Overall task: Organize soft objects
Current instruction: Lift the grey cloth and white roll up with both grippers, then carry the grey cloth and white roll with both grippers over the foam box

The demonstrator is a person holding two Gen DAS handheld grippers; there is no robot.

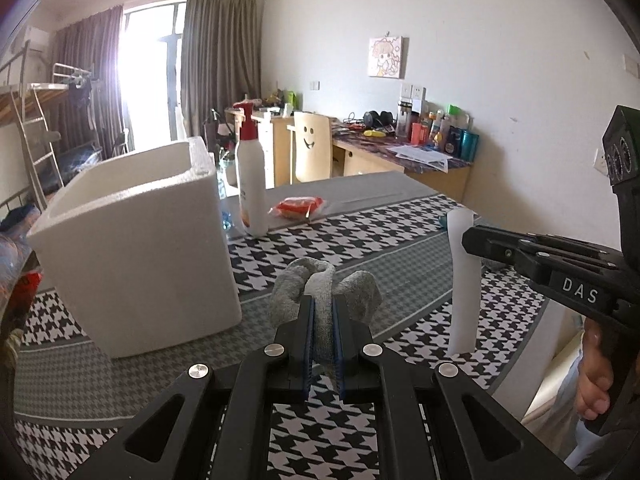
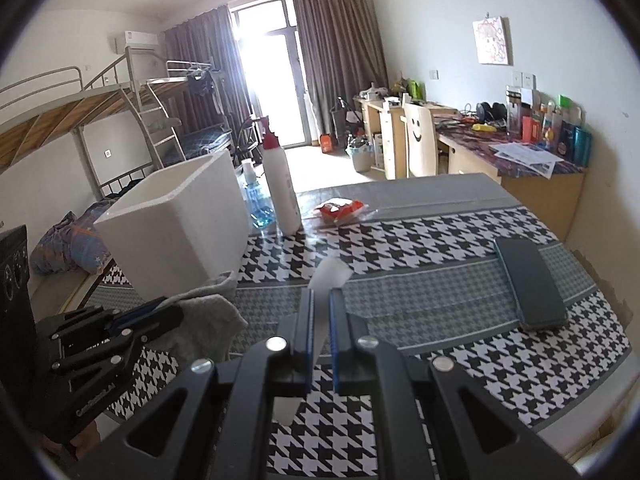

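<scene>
Two claws (image 1: 323, 312) (image 2: 320, 300), loaded, beside foam box (image 1: 140, 256).

The bench (image 2: 440, 240), covered in black-and-white houndstooth cloth, carries a white foam box (image 2: 176, 224), a tall white red-capped pump bottle (image 2: 282, 188), a red snack packet (image 2: 340, 210) and a dark flat phone (image 2: 530, 284).
</scene>
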